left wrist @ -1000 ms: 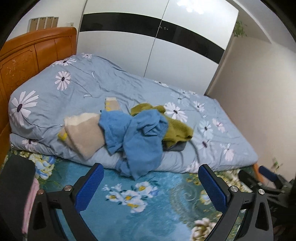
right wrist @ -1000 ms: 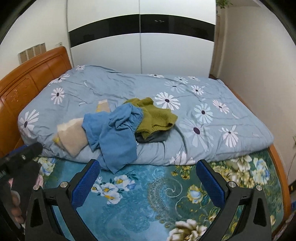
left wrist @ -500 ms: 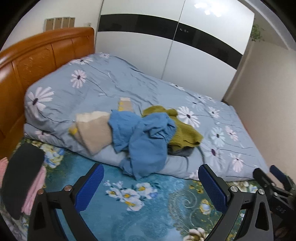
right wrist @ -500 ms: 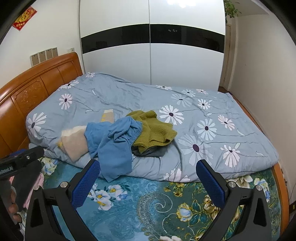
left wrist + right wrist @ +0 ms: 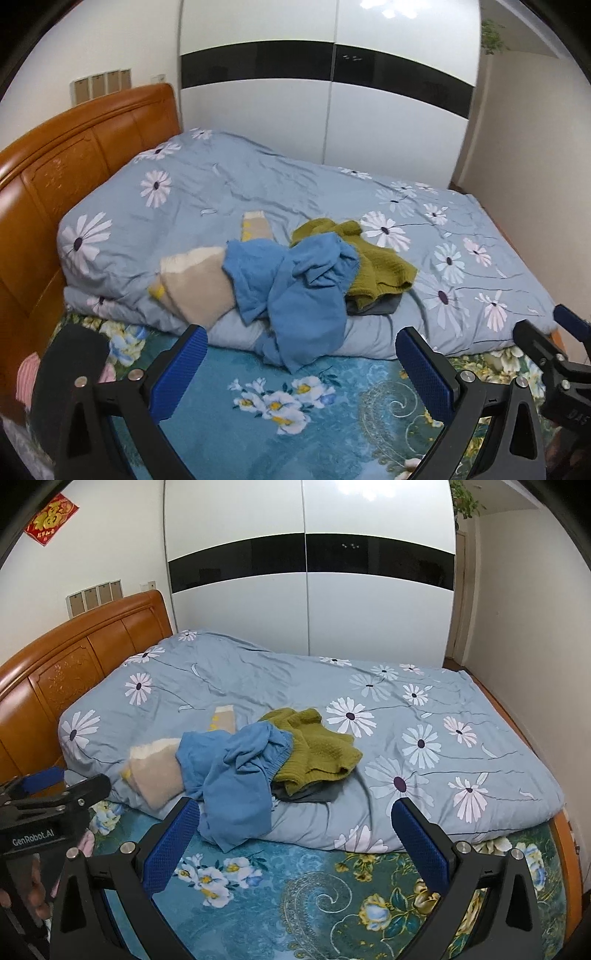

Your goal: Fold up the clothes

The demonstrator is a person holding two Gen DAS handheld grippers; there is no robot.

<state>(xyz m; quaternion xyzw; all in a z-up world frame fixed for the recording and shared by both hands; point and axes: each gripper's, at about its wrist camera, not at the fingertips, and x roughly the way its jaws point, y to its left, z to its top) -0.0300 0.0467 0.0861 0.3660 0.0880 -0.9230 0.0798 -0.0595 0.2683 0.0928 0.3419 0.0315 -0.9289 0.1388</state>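
A pile of clothes lies on the folded daisy quilt (image 5: 258, 192) (image 5: 424, 760). A crumpled blue garment (image 5: 299, 291) (image 5: 232, 775) hangs over the quilt's front edge. Left of it sits a beige fleece piece (image 5: 199, 284) (image 5: 155, 771). Right of it lies an olive knitted sweater (image 5: 376, 262) (image 5: 317, 746) on top of a grey item (image 5: 373, 306) (image 5: 306, 794). My left gripper (image 5: 301, 369) is open above the floral sheet, short of the pile. My right gripper (image 5: 295, 843) is open too, nothing between its fingers.
An orange wooden headboard (image 5: 74, 147) (image 5: 66, 661) stands at the left. A white wardrobe with a black band (image 5: 310, 590) closes the far side, a wall the right. Black and pink cloth (image 5: 70, 369) lies at the near left. The teal floral sheet (image 5: 277, 897) spreads in front.
Both grippers have risen and drawn back from the bed, so more wardrobe and wall show. The clothes have not moved. Both grippers stay open.
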